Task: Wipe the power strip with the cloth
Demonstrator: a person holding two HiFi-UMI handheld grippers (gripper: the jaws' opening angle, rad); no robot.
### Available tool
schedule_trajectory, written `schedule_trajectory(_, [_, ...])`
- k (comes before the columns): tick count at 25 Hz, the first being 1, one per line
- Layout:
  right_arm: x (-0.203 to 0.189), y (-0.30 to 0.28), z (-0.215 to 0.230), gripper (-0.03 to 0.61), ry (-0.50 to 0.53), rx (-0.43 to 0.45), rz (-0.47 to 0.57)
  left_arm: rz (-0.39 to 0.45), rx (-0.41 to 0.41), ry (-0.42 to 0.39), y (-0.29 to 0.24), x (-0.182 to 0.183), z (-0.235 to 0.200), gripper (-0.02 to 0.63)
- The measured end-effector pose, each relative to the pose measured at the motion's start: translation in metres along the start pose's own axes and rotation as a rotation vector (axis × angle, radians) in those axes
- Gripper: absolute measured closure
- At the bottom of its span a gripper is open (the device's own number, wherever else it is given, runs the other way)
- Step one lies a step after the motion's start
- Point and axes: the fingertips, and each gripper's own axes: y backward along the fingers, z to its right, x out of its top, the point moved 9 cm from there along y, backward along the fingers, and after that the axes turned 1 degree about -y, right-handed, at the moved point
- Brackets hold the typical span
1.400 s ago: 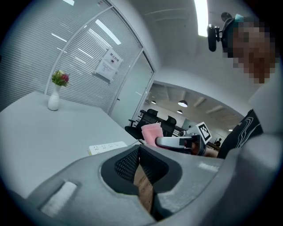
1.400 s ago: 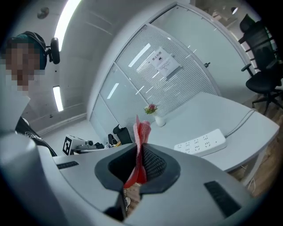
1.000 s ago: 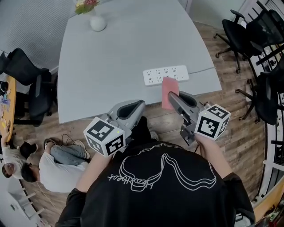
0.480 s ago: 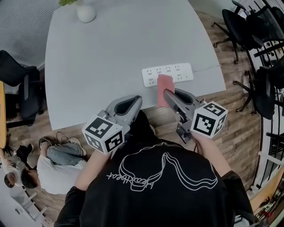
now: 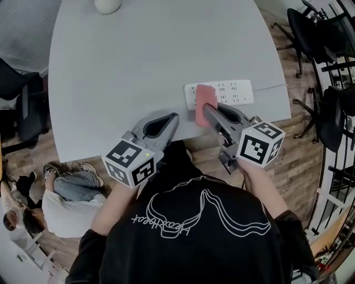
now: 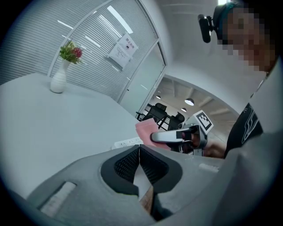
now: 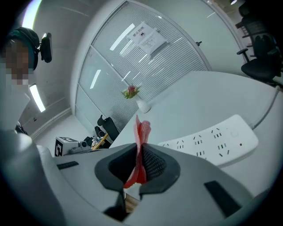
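Observation:
A white power strip (image 5: pixel 227 92) lies near the front right edge of the grey table (image 5: pixel 138 61); the right gripper view shows the power strip (image 7: pixel 212 141) to the right of the jaws. My right gripper (image 5: pixel 206 108) is shut on a pink cloth (image 5: pixel 204 103), which hangs over the strip's left end. In the right gripper view the cloth (image 7: pixel 140 145) stands pinched between the jaws. My left gripper (image 5: pixel 173 117) is shut on nothing, hovering at the table's front edge, left of the cloth. The left gripper view shows the cloth (image 6: pixel 146 130) and the strip (image 6: pixel 128 142) ahead.
A white vase (image 5: pixel 107 5) stands at the table's far side, seen with flowers in the left gripper view (image 6: pixel 59 81). Black office chairs (image 5: pixel 324 33) stand to the right and one (image 5: pixel 19 105) to the left. A person (image 5: pixel 61 197) sits on the wooden floor at lower left.
The right gripper has carried the cloth forward from the table's edge onto the left end of the power strip. The left gripper has come slightly forward to the table edge.

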Motion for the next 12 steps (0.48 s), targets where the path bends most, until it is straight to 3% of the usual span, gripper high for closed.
schedule_trajectory(6, [0.001, -0.019, 0.006, 0.549, -0.018, 0.000, -0.023, -0.011, 0.013, 0.017, -0.007, -0.003, -0.014, 0.600])
schedule_trajectory(12, [-0.003, -0.025, 0.018, 0.548, 0.027, -0.028, -0.075, -0.023, 0.023, 0.034, -0.018, -0.014, -0.013, 0.600])
